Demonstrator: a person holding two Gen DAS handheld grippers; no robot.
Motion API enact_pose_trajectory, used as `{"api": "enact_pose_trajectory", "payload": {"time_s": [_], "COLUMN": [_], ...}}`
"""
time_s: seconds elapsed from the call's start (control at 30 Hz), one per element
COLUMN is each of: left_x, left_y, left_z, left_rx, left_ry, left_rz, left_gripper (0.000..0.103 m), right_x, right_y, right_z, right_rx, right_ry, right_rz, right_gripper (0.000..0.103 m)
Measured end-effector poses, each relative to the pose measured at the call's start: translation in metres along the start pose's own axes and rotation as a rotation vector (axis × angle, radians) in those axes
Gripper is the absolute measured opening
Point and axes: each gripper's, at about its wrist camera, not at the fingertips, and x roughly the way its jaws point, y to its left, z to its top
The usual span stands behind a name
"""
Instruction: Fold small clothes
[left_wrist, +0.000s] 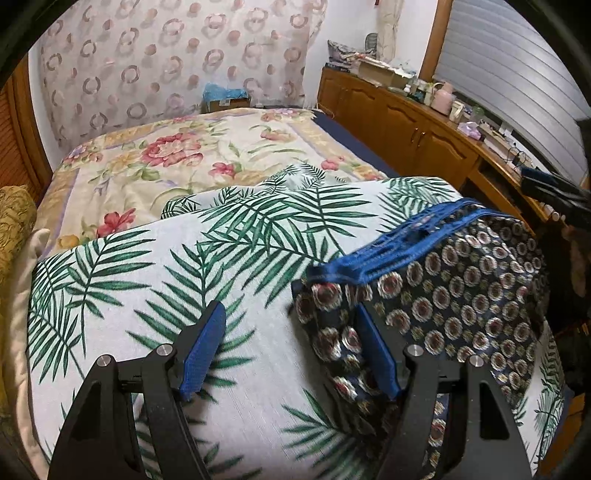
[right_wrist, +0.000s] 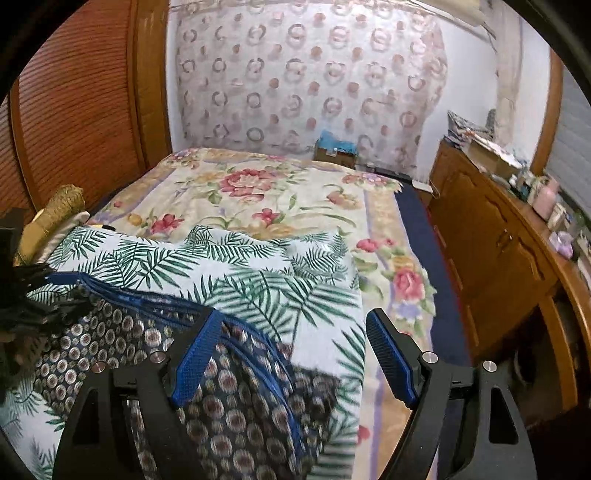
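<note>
**Both tools released over the patterned shorts**

Blue-padded fingers (left_wrist: 205, 354) of your left tool (left_wrist: 291, 350) stand apart, nothing pinched: one hangs above the palm-leaf cloth (left_wrist: 155, 280), the other over the near-left corner of the patterned shorts (left_wrist: 461, 295). Your right tool (right_wrist: 291, 358) is released too, jaws wide, the shorts' right side beneath it and no pad pressing.

The shorts lie on the palm-leaf cloth at the near end of the bed (left_wrist: 177, 155), blue waistband (left_wrist: 406, 240) towards the far side, close to the cloth's right edge. They look laid out flat, so you seem to be between grips, about to start a fold. Next, lower each tool onto a side edge, clench on one layer only, and carry it across evenly so the waistband stays straight.
</note>
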Motion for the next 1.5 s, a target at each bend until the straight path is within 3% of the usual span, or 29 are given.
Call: {"api": "enact_pose_trajectory", "payload": {"time_s": [0.33, 0.6, 0.7, 0.73, 0.77, 0.83, 0.87, 1.0, 1.17, 1.37, 1.5], "left_x": [0.010, 0.012, 0.013, 0.014, 0.015, 0.017, 0.016, -0.007, -0.059, -0.118, -0.153], "left_y": [-0.002, -0.005, -0.006, -0.007, -0.007, -0.007, -0.008, -0.012, -0.014, -0.001, 0.022], "left_z": [0.004, 0.007, 0.008, 0.008, 0.009, 0.011, 0.012, 0.012, 0.008, 0.007, 0.003], "left_rx": [0.022, 0.034, 0.027, 0.020, 0.014, 0.000, 0.000, 0.005, 0.008, 0.005, -0.014], "left_ry": [0.013, 0.015, 0.014, 0.018, 0.019, 0.036, 0.038, -0.025, -0.147, -0.262, -0.326], "left_rz": [-0.015, -0.075, -0.117, -0.137, -0.143, -0.158, -0.161, -0.163, -0.149, -0.049, 0.009], "left_gripper": [0.073, 0.053, 0.037, 0.032, 0.025, 0.011, 0.009, 0.006, 0.006, 0.006, 0.006], "right_x": [0.025, 0.048, 0.047, 0.047, 0.047, 0.044, 0.043, 0.026, -0.014, -0.048, -0.051], "right_y": [-0.022, -0.037, -0.033, -0.029, -0.025, -0.021, -0.017, -0.017, -0.010, 0.018, 0.041], "right_z": [-0.055, -0.055, -0.055, -0.055, -0.054, -0.054, -0.054, -0.049, -0.035, -0.013, 0.009], "right_rx": [0.112, 0.177, 0.138, 0.116, 0.088, 0.060, 0.028, -0.005, -0.020, -0.085, -0.135], "right_ry": [0.146, 0.155, 0.147, 0.145, 0.145, 0.136, 0.132, 0.100, -0.018, -0.142, -0.174], "right_rz": [0.065, 0.181, 0.217, 0.213, 0.225, 0.253, 0.274, 0.265, 0.264, 0.290, 0.326], "right_gripper": [0.083, 0.083, 0.073, 0.065, 0.049, 0.027, 0.017, 0.011, 0.010, 0.010, 0.010]}}
